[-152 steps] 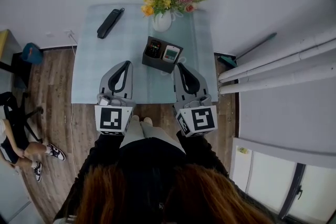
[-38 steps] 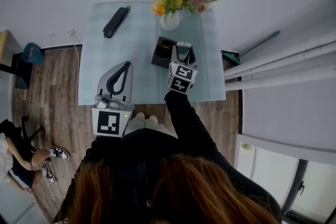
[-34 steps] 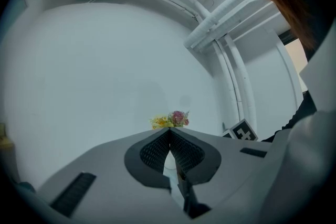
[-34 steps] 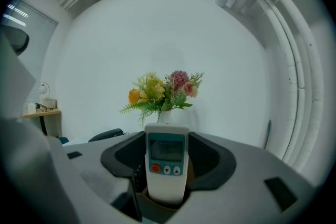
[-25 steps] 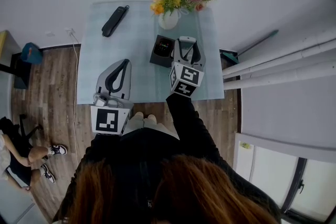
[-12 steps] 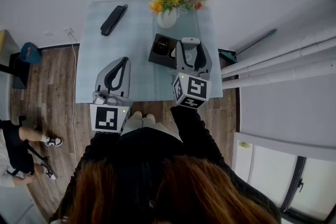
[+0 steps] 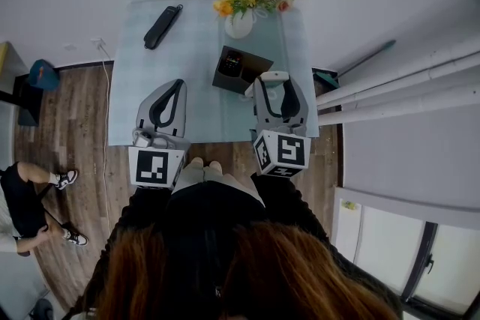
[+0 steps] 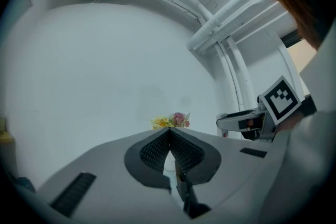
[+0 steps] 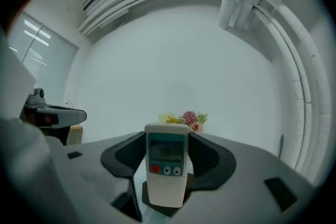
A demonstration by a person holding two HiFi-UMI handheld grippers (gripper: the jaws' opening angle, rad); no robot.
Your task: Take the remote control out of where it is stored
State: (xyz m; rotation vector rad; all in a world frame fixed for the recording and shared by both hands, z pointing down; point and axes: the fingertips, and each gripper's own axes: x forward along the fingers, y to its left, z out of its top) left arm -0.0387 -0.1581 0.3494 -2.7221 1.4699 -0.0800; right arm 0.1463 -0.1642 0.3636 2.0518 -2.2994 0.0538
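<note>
Hovering over desk [image 7: 187, 49], beside dark holder [image 7: 255, 67]: right hand-held gripper [image 7: 274, 86] pinches white remote [image 9: 166, 165] by its sides, clear of holder. Left hand-held gripper [image 8: 169, 131] pressed together, empty. Remote looks light, rigid, slick; grip mid-body.

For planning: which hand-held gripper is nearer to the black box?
Right. The right hand-held gripper, holding the remote, is just beside the box; the left hand-held gripper is farther off.

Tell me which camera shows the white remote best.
The right gripper view: the remote faces it, screen and buttons plain, held by the right hand-held gripper. The head view shows only its tip; the left gripper view doesn't show it clearly.
</note>
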